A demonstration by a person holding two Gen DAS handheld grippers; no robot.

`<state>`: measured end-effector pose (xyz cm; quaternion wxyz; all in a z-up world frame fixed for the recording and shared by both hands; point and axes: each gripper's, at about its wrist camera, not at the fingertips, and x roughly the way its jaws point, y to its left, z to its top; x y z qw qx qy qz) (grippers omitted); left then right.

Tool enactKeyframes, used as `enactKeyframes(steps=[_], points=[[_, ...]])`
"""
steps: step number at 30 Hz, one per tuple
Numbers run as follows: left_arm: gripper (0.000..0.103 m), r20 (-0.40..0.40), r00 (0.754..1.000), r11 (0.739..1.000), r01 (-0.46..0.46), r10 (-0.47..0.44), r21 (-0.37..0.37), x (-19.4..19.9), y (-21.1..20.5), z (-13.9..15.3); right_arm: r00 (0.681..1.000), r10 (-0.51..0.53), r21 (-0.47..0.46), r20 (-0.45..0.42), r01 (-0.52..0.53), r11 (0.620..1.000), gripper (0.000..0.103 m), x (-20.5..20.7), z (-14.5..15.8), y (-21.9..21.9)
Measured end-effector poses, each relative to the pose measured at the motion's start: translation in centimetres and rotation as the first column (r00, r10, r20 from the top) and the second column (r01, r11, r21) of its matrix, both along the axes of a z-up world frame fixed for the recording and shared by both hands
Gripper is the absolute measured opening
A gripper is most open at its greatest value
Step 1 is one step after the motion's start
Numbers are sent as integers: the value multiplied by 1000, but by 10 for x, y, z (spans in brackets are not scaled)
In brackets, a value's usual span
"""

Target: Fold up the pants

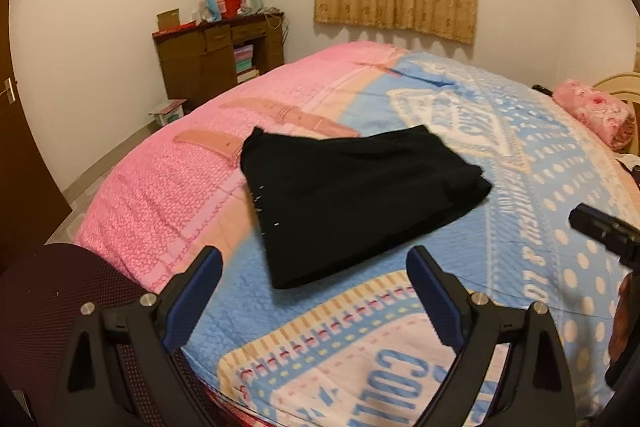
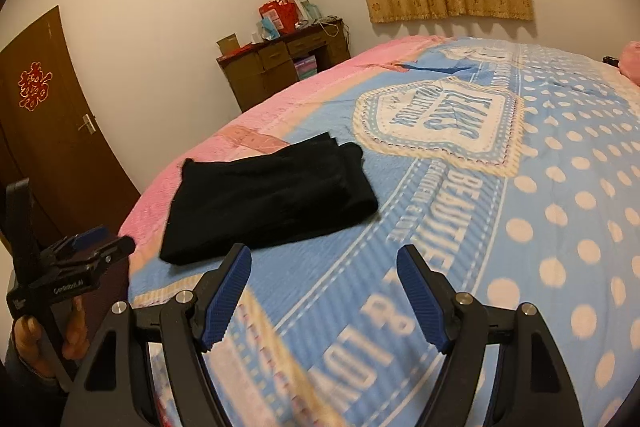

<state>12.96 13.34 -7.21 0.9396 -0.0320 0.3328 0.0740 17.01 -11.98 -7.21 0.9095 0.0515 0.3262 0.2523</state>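
Observation:
The black pants lie folded into a compact stack on the bed, where the pink and blue parts of the cover meet. They also show in the right wrist view. My left gripper is open and empty, held above the bed's near edge just short of the pants. My right gripper is open and empty, also pulled back from the pants, to their right. The left gripper's body shows at the left of the right wrist view, held in a hand. The right gripper's tip shows at the right edge of the left wrist view.
The bed has a pink and blue dotted cover. A pink rolled blanket lies at its far right. A brown desk with bags stands against the far wall. A brown door is at left. A dark red chair back is near the left gripper.

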Motion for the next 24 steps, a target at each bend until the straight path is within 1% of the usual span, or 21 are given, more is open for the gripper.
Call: enactKeyframes(steps=[6,11,17,24], points=[[96,32,999,999,32,-32,7,-10,-12,12,999,9,-1,38,-9,1000,76,-28,12,9],[96,45,998,999,44,-44,4,-14,-15,17,998,11,-9,60,-11,1000,76,-40,20,13],[96,60,997,999,40,-41,14,-18,-16,22,997,12,-13,81,-11,1000,76,-47,29,14],[96,57,998,999,37,-38,27,-19,-17,23,995,13,-10,96,-12,1000,76,-51,34,14]])
